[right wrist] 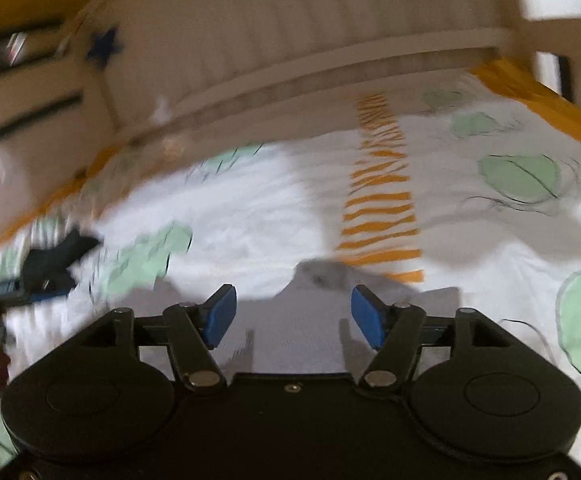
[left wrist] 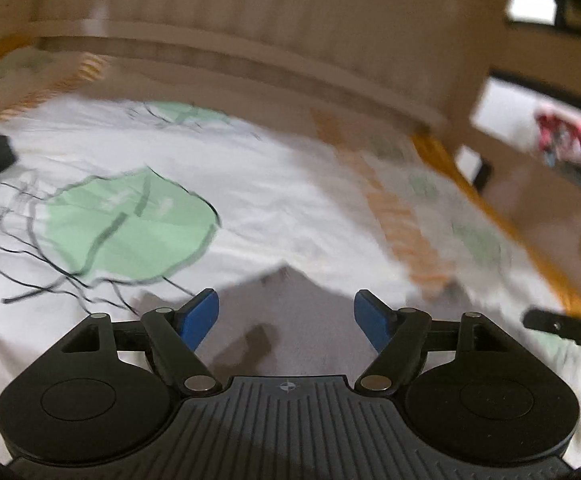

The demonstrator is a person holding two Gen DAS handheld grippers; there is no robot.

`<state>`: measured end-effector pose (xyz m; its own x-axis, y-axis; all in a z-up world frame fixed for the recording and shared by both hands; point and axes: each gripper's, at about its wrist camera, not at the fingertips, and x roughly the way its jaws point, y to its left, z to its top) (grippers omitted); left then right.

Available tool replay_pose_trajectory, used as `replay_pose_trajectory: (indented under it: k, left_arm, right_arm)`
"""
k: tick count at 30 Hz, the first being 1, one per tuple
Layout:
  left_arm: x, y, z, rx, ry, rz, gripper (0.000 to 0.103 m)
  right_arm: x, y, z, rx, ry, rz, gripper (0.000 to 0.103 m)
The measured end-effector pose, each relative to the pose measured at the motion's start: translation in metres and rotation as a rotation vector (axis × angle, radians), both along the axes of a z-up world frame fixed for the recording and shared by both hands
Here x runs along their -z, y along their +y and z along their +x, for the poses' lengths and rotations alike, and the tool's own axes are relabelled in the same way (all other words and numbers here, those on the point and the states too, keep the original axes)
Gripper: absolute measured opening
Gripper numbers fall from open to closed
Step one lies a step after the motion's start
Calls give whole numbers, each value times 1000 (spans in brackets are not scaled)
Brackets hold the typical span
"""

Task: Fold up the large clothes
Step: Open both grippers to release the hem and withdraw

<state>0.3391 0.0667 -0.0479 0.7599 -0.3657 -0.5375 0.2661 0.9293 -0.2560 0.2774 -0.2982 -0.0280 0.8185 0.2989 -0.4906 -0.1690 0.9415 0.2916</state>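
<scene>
Evidently both the left gripper [left wrist: 286, 316] and right gripper [right wrist: 293, 312] had jaws spread, holding nothing, the grey garment [left wrist: 290, 312] lying just beyond them on the bed [left wrist: 274, 184], so its fold might slump unpinned.

A grey garment [left wrist: 290, 320] lies flat on the bed, its pale, plain cloth rising to a pointed corner at the far edge. In the right wrist view its far edge [right wrist: 322, 280] touches the sheet's orange stripes.

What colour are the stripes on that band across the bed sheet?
Orange stripes on the white sheet; clearest in the right wrist view.
</scene>
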Motion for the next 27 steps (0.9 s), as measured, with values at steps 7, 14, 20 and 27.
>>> replay_pose_trajectory:
  k: [7,14,20,27]
  left_arm:
    - [38,-6,17,-14,169,123,73]
    - [45,0,8,15,142,201,73]
    - [40,-1,7,11,143,193,73]
    - [32,10,-5,8,123,196,73]
  right_arm:
    - [38,32,12,-78,142,-160,68]
    - [44,17,12,-2,196,-238,66]
    - [46,11,13,3,210,-213,66]
    - [44,8,6,5,205,-208,67]
